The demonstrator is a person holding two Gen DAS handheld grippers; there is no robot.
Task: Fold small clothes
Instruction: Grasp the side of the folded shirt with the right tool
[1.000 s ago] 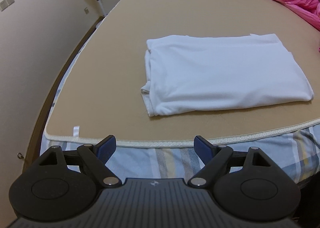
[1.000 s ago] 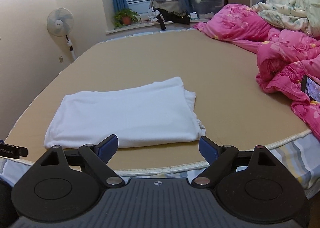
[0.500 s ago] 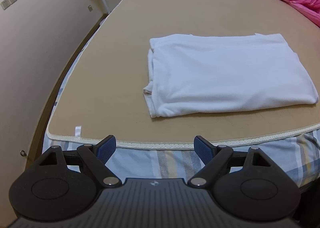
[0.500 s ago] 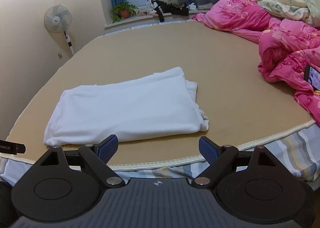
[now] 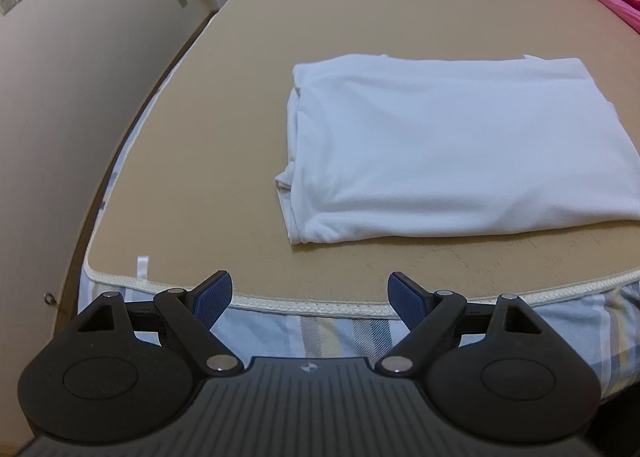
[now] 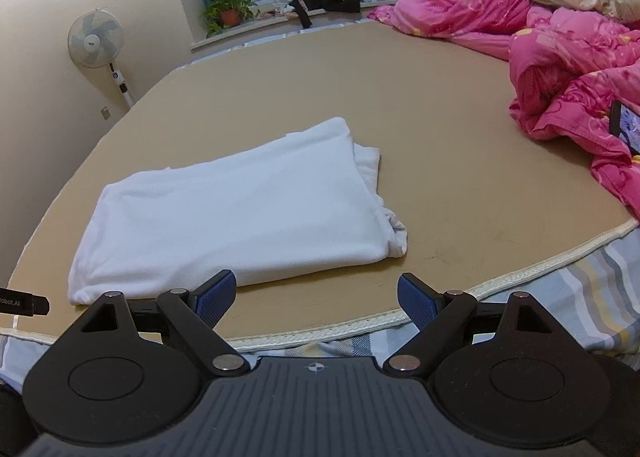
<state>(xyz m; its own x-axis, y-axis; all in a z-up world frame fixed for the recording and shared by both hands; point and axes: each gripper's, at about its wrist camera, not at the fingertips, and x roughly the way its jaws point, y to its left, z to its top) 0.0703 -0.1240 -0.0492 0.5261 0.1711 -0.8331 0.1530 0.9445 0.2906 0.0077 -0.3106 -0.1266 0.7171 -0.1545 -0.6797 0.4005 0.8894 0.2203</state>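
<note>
White knit fabric, a folded rectangular garment (image 5: 460,153), lies flat on the tan mattress pad (image 5: 360,9) ahead of the left gripper (image 5: 310,295) and off to its right, well apart from the blue-padded fingertips (image 5: 214,293). That gripper hangs over the bed's near edge, above the cream piping and the striped blue-grey sheet (image 5: 340,331), with its jaws spread wide and nothing between them. Loose layered edges of the garment bunch at the end nearest this gripper's left.

Seen from the right gripper (image 6: 318,297), the same garment (image 6: 240,209) sits ahead and to the left, its near edge just beyond the left blue pad (image 6: 218,295); the stacked open edges lie at its right end. This gripper is also fully spread and holds nothing. Far ahead to the left stands a white pedestal fan (image 6: 96,39) against the cream wall, and to the right a crumpled pink quilt (image 6: 568,69) is heaped on the pad.
</note>
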